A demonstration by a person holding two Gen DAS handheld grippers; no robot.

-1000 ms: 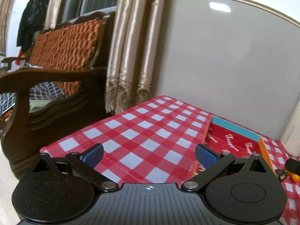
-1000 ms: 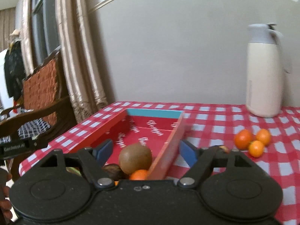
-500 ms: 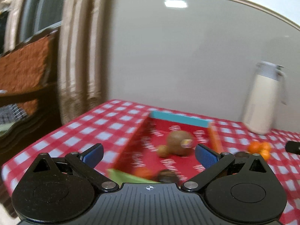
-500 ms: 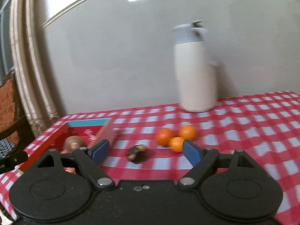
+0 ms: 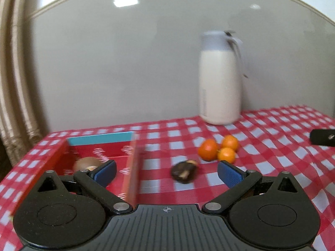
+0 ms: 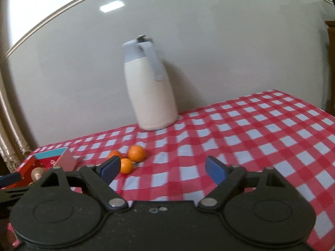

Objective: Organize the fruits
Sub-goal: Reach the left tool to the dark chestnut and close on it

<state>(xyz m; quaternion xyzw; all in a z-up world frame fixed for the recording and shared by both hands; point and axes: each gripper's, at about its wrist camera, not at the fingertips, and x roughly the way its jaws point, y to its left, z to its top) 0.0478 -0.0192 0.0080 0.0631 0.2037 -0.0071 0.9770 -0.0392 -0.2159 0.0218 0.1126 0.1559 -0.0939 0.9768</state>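
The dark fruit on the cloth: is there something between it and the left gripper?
Nothing visible. The dark fruit lies alone on the checked tablecloth, straight ahead of the open, empty left gripper. The three oranges sit behind it, and the red box is beside it.

Your tongs [image 5: 166, 172] look matt black plastic with bright metal pivot pins; pads [image 5: 229, 175] blue, finely ribbed. The surface [image 6: 261, 129] wears a red-checked cloth with a slight sheen. Jug [image 6: 149, 92]: smooth cream body, satin. Box [image 5: 129, 167]: printed card. Oranges [image 5: 208, 149] glossy.
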